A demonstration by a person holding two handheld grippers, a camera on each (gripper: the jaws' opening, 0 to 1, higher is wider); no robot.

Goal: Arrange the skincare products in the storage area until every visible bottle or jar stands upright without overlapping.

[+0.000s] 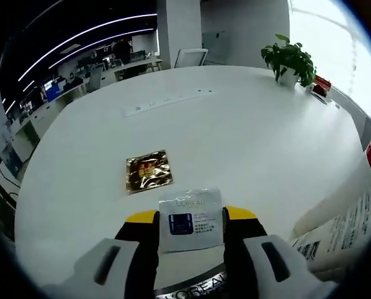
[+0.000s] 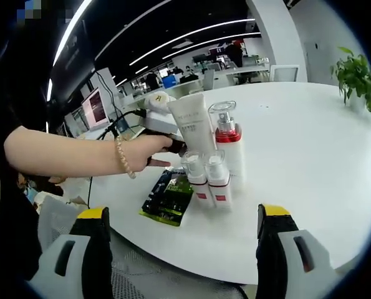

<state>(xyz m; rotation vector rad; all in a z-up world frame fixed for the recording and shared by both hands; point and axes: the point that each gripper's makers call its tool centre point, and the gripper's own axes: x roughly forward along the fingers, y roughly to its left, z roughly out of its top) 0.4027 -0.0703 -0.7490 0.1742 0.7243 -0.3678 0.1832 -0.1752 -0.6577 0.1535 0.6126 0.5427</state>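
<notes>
Left gripper view: sachet between the jaws of the left gripper, over the near part of the table. Foil packet flat on the table just beyond it, slightly left. Power strip farther back, centre. Potted plant at the far right edge. Tube at the right margin, close to the camera.

Right gripper view: right gripper with jaws wide apart, at the near table edge. Two small bottles side by side, touching; pump bottle just behind them — upright tube to its left. Dark packet flat, left of the small bottles. A hand reaches in from the left, behind the tube. Plant far right.
</notes>
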